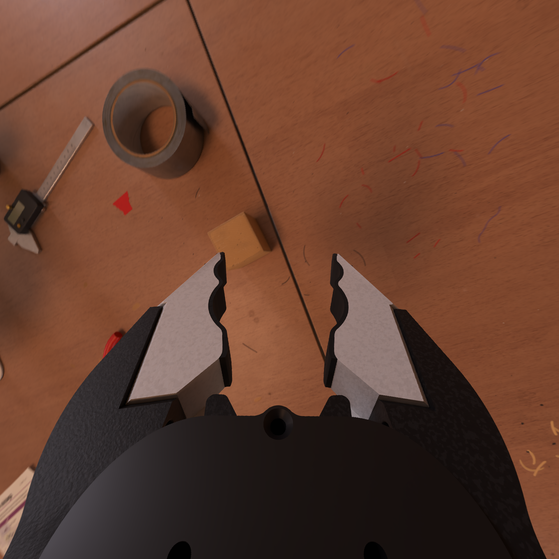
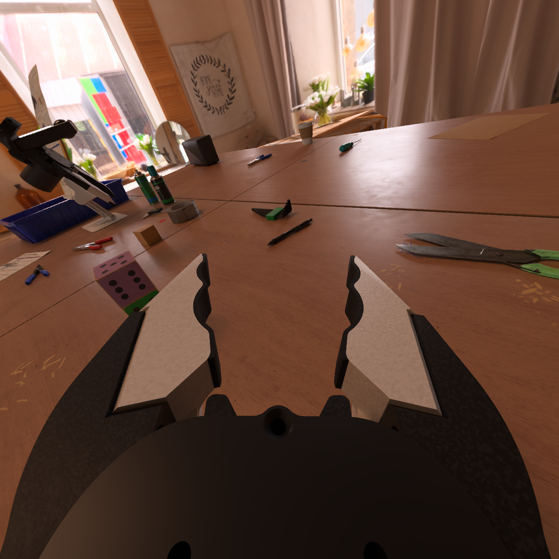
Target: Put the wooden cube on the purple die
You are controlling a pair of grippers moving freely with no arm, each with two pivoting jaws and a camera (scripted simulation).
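Hanging over the brown counter (image 1: 393, 196), the left claw (image 1: 278, 255) is standing spread and empty, with the wooden cube (image 1: 239, 239) lying just beyond its left fingertip, beside a seam in the counter. The cube is showing pale, speckled, unmarked faces. The right claw (image 2: 276, 257) is likewise gaping, gripping nothing. Left of it, the purple die (image 2: 122, 279) is sitting on a green block (image 2: 140, 301), showing black pips. Farther off, a grey tape roll (image 1: 151, 121), a digital caliper (image 1: 39, 193) and two spray cans (image 2: 154, 187) are resting; their label writing is going unreported.
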